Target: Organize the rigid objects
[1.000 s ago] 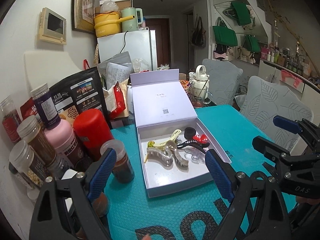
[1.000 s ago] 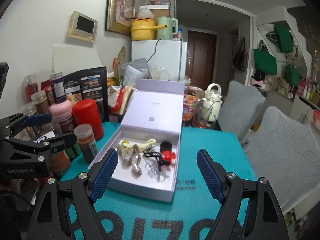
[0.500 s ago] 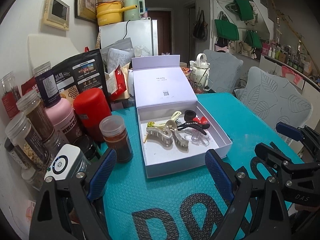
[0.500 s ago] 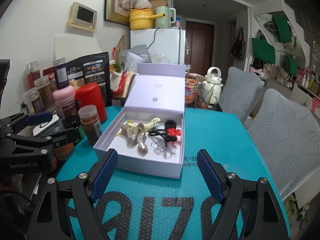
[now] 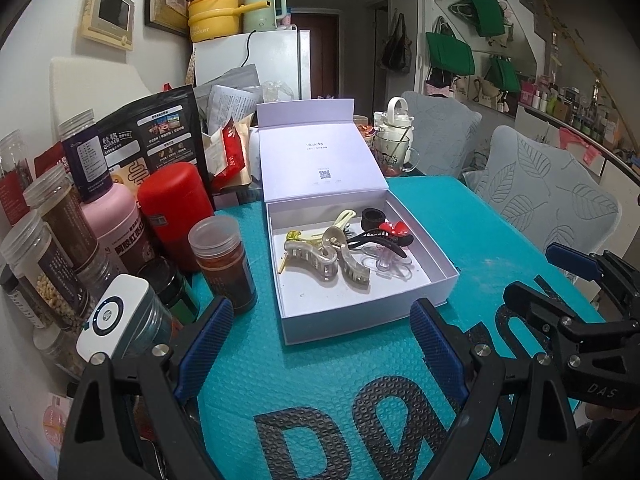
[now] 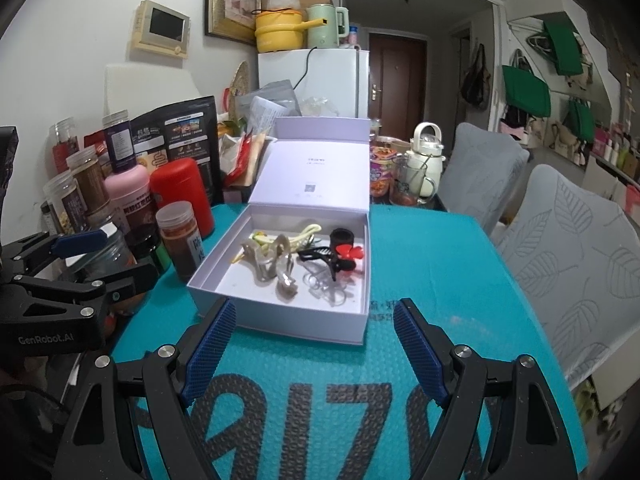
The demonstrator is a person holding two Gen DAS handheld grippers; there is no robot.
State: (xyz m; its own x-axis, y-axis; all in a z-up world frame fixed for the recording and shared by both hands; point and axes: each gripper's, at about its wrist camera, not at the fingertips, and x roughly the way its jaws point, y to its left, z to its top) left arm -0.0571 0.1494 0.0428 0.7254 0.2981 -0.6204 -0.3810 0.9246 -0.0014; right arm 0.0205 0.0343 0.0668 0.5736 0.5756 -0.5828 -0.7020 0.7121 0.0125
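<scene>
An open lilac box [image 5: 436,268] [image 6: 224,272] stands on the teal mat, its lid tilted back. Inside lie several hair clips: a beige claw clip [image 5: 320,258] [image 6: 276,258], a black clip with a red flower [image 5: 390,236] [image 6: 344,256], a clear clip [image 5: 384,264], a yellow clip [image 5: 340,220] and a black ring [image 5: 373,218]. My left gripper [image 5: 322,344] is open and empty, in front of the box. My right gripper [image 6: 314,346] is open and empty, also in front of the box. Each gripper shows in the other's view.
Jars and bottles crowd the left: a brown spice jar [image 5: 224,264], a red canister [image 5: 176,208], a pink bottle [image 5: 120,224], a white-lidded jar [image 5: 116,320]. A teapot and glass cups [image 6: 420,172] stand behind the box. Grey chairs [image 6: 568,248] stand on the right.
Both grippers have drawn back and risen from the box, so it looks smaller and more of the mat's lettering shows. Both stay open. The clips have not moved.
</scene>
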